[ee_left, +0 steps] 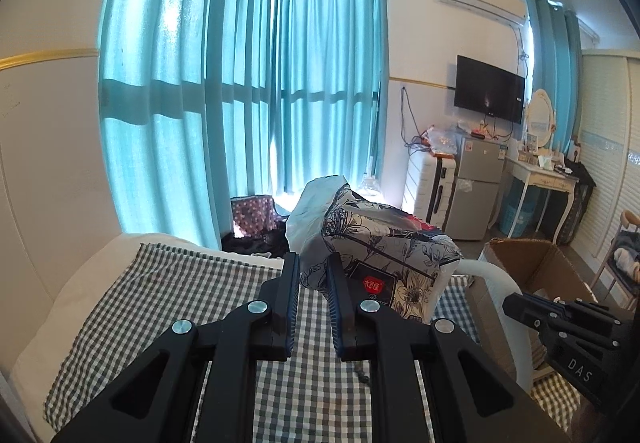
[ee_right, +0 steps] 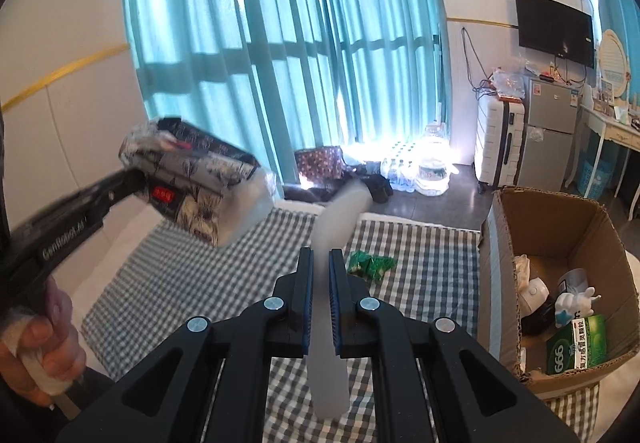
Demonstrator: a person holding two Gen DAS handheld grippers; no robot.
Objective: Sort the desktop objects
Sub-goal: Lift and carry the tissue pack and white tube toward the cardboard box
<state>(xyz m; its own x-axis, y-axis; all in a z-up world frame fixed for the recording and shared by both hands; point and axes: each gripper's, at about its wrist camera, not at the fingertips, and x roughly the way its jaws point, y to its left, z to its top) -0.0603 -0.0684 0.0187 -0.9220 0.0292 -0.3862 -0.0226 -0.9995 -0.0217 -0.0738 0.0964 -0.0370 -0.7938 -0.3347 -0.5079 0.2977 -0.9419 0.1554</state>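
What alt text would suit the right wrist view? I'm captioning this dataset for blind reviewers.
The right gripper is shut on a long pale grey object above a checked cloth, while the left gripper holds a floral tissue pack in the air. An open cardboard box of items stands at right; green packets lie on the cloth.

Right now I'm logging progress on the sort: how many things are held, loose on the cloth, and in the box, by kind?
Held: 2, tissue pack in left gripper, white handle in right gripper.
Loose on cloth: 1 cluster of green packets.
In box: at least 4 visible, including a green carton and a white figure.
Total: at least 7.
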